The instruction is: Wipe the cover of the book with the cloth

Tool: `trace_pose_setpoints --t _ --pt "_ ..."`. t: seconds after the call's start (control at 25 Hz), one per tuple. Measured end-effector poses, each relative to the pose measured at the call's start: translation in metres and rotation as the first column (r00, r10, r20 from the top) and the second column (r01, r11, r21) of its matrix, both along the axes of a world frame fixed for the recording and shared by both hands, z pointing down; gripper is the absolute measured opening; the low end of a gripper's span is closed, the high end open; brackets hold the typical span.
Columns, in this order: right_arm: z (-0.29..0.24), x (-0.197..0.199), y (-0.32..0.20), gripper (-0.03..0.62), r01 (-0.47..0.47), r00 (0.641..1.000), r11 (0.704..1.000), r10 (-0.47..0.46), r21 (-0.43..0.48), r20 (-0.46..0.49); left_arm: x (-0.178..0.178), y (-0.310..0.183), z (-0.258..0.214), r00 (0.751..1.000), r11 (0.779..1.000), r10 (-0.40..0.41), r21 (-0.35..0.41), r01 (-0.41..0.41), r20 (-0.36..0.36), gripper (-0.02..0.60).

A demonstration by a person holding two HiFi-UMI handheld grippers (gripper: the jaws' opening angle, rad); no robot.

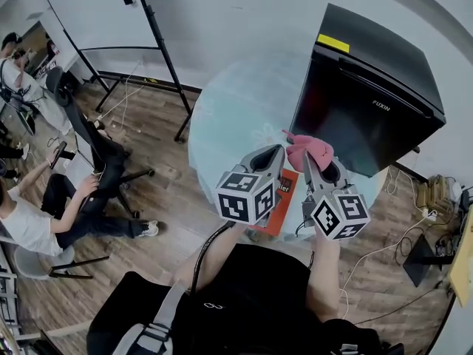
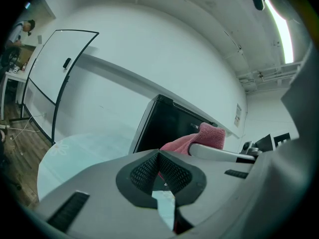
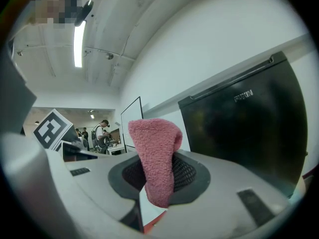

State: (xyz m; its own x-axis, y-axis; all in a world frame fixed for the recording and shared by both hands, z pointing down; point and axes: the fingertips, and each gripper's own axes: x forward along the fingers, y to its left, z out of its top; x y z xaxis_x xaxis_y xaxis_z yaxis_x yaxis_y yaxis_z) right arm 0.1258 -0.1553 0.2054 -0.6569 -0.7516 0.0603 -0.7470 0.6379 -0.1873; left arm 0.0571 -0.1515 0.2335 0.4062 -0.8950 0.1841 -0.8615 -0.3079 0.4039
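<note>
My right gripper (image 1: 306, 158), low in the centre of the head view, is clenched on the pink cloth (image 1: 309, 148), held up off the cover; my left gripper (image 1: 278, 151) is closed on nothing; the orange book (image 1: 281, 200) lies beneath both on the round table (image 1: 222, 124); I judge no wiping is under way and the whole cover remains; its print is unreadable; the black fridge (image 1: 369, 95), upper right, reads FUXIN.

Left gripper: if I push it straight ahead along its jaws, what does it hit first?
Most likely the black fridge, straight ahead of the shut left gripper across the glass table. The pink cloth sits just right of that line; depth is hard to judge.
</note>
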Motion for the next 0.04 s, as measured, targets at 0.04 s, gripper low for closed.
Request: trace_pose_setpoints --t 0.04 --pt "-0.0006 0.003 -0.0004 0.087 -0.003 1.0 1.0 0.003 0.001 0.002 0.0027 -0.0004 -0.0008 1.0 1.0 0.004 0.003 -0.004 0.0 0.012"
